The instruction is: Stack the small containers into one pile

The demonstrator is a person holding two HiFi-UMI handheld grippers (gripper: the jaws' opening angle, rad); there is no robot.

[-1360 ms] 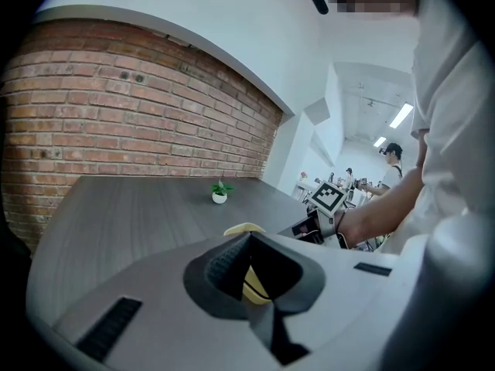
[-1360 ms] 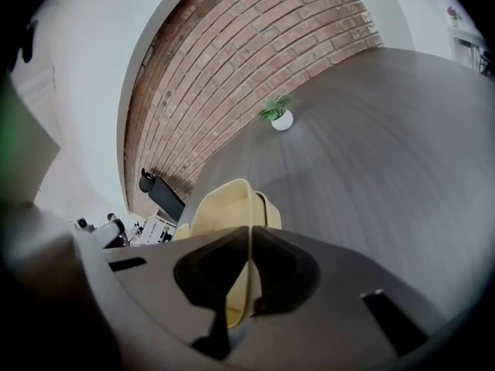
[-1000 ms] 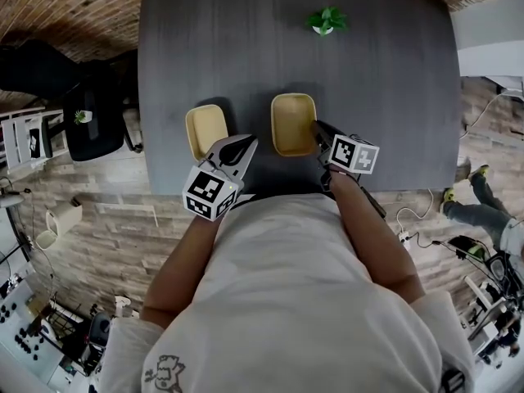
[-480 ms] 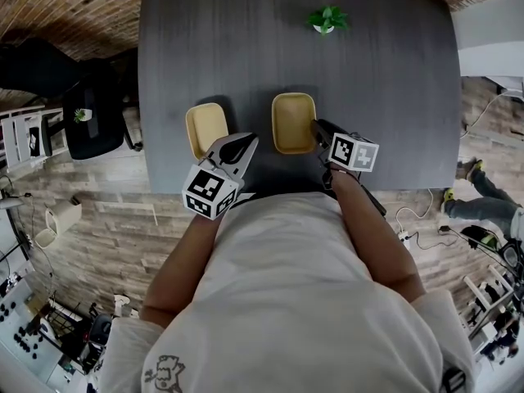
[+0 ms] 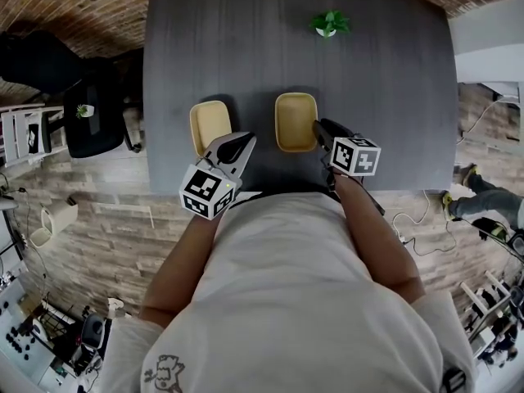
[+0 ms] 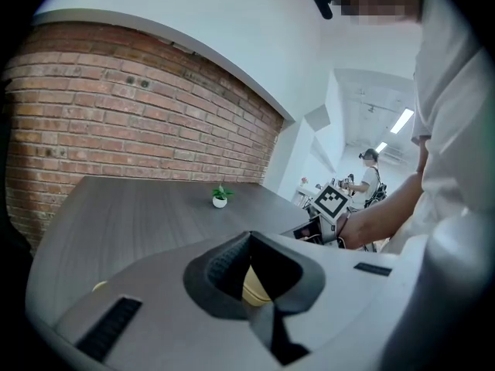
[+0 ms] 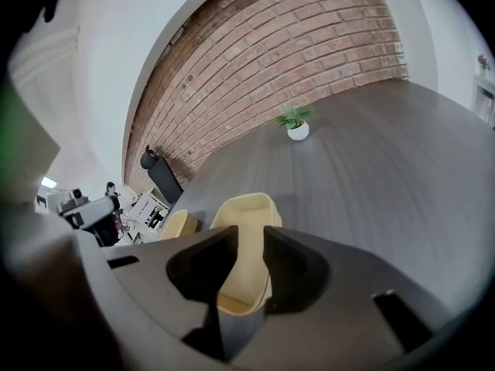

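On the dark grey table (image 5: 385,97), which has a matt, fine-grained top, stand 2 small containers. They are not stacked. Both are pale yellow tubs of smooth plastic, rectangular with rounded corners, and the open side is up. The left container (image 5: 209,124) and the right container (image 5: 295,119) stand side by side with a strip of bare table between them. They are in the near half of the table, in front of the person. The long axis of each one runs from the near edge toward the far edge, so they are almost parallel.

The right gripper (image 5: 320,128) is at the near right corner of the right container. Its jaws have just been opening and now stand apart. The near end of the tub is between them, but the pads do not press it.

The left gripper (image 5: 243,140) is over the near right corner of the left container. Its jaws meet at the tips. A bit of yellow shows in the gap behind the tips, and I cannot tell if it is pinched.

1 small green plant (image 5: 329,23) in a white pot stands at the far side.
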